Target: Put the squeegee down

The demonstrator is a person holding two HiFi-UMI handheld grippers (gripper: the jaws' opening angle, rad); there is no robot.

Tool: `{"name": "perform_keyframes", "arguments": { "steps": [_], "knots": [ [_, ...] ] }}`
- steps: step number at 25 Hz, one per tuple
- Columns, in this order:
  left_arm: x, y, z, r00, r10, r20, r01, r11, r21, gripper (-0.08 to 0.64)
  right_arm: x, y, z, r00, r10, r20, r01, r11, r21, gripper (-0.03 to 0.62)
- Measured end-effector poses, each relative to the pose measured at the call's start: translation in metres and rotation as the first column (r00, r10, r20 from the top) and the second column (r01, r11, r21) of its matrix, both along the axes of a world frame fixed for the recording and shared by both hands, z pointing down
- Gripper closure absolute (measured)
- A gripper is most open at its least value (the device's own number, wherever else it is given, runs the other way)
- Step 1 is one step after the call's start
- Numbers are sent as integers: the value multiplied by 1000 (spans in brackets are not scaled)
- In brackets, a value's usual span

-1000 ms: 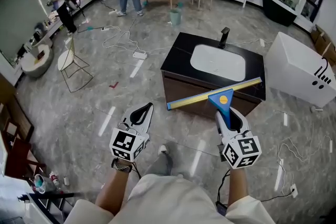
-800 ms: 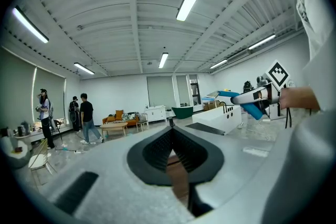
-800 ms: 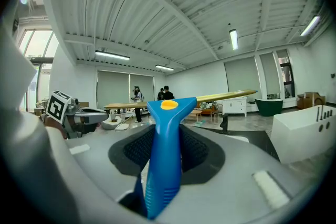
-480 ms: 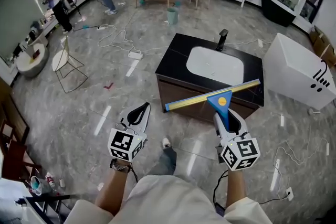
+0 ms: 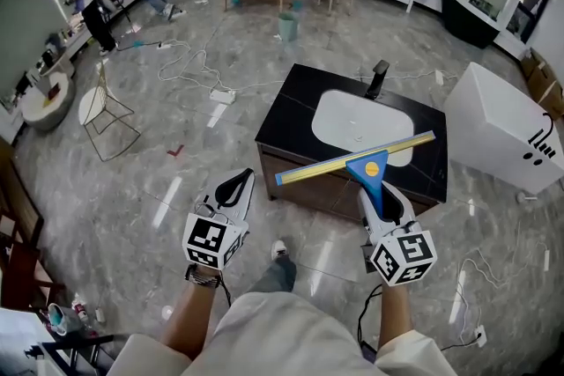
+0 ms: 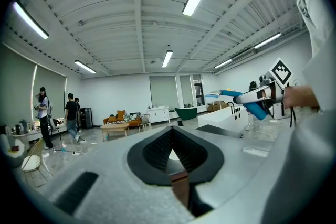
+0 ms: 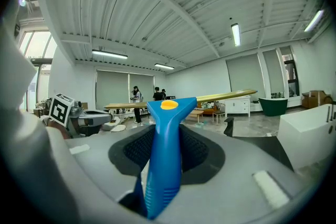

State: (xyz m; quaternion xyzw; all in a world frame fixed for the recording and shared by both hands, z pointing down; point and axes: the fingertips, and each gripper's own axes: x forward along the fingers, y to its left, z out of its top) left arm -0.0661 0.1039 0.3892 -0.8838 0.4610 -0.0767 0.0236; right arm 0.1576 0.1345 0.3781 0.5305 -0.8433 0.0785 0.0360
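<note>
In my right hand, the right gripper (image 5: 379, 189) is clamped on the blue handle (image 7: 164, 165) of the squeegee (image 5: 368, 165), which sticks straight out ahead of the jaws. Beside it, my left gripper (image 5: 243, 180) has its jaws together on nothing, clear of the tool's left end. The yellow blade (image 5: 322, 166) runs crosswise to the handle, its right end angled farther away. Just beyond and below lies the black vanity top (image 5: 295, 106), then the white basin (image 5: 361, 121). I judge the put-down is a short reach forward and down.

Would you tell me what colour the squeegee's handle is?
The handle is blue, with a yellow-orange dot; clearest in the right gripper view.
</note>
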Motion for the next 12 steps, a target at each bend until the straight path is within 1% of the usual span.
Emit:
{"name": "perform_keyframes", "arguments": {
  "steps": [12],
  "knots": [
    [5, -107, 4, 1000, 0, -8, 0, 999, -34, 563, -1, -106, 4, 1000, -14, 1, 14, 999, -30, 456]
  ]
}}
